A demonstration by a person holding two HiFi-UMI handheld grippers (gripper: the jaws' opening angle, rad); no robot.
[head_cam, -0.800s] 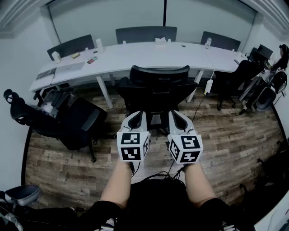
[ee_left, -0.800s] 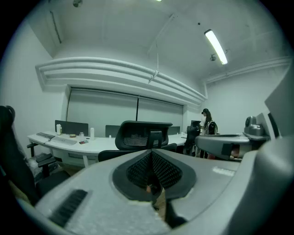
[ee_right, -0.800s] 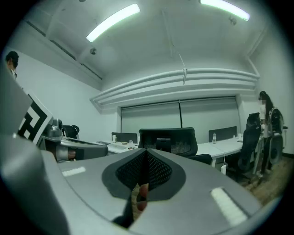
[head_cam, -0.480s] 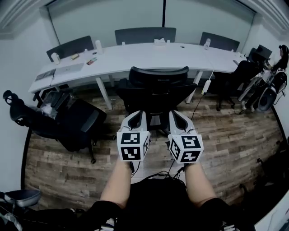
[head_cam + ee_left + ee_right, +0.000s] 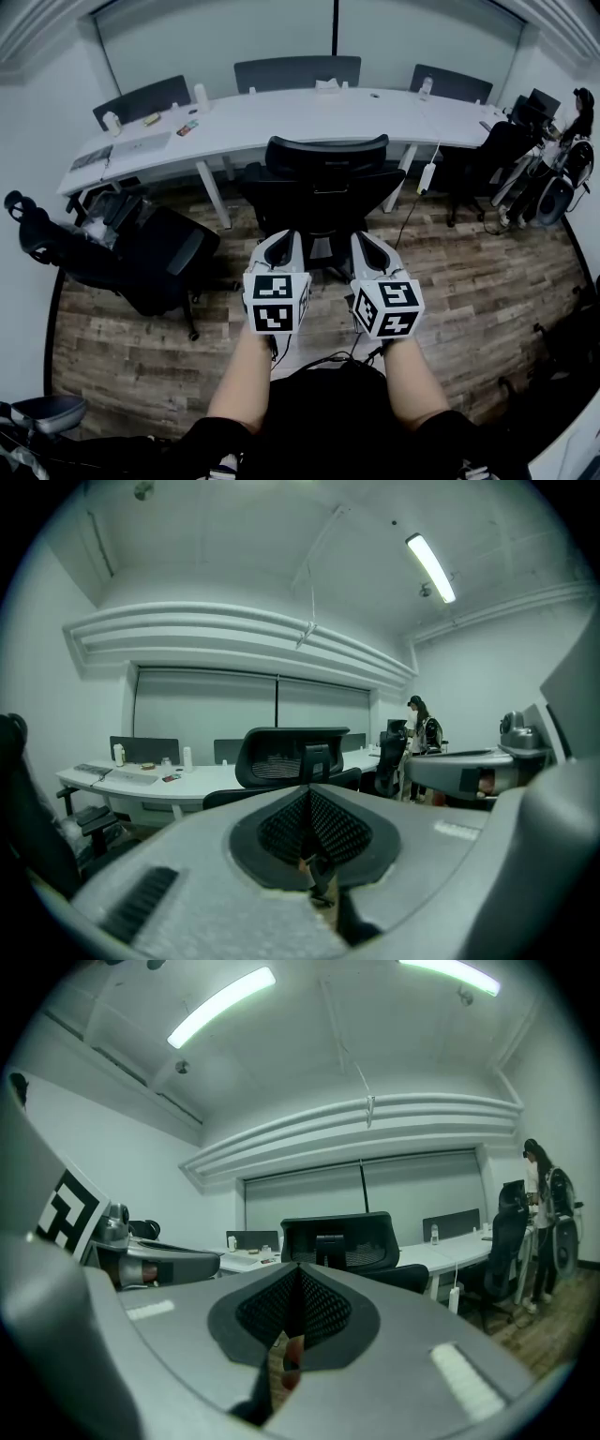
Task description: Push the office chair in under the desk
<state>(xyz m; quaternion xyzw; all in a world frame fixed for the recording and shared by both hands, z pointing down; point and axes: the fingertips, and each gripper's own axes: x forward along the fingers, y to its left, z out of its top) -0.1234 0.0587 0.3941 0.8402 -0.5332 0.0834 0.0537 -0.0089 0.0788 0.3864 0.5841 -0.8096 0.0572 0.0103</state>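
Likely heavy but free-rolling: push office chair [image 5: 325,178] at stiff backrest, frame centre, using left gripper [image 5: 292,240] and right gripper [image 5: 362,240], jaws together, empty.

Wood floor [image 5: 487,272] right of the office chair [image 5: 323,173] lies open; on the left, a reclined black chair [image 5: 150,248] narrows the passage; the bay under the desk [image 5: 281,117] is bounded by white legs [image 5: 214,192]; a white power strip [image 5: 428,178] hangs beside the right leg.

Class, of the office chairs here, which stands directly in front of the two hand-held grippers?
The black office chair at mid-desk, seen from behind; the others stand aside or behind the desk.
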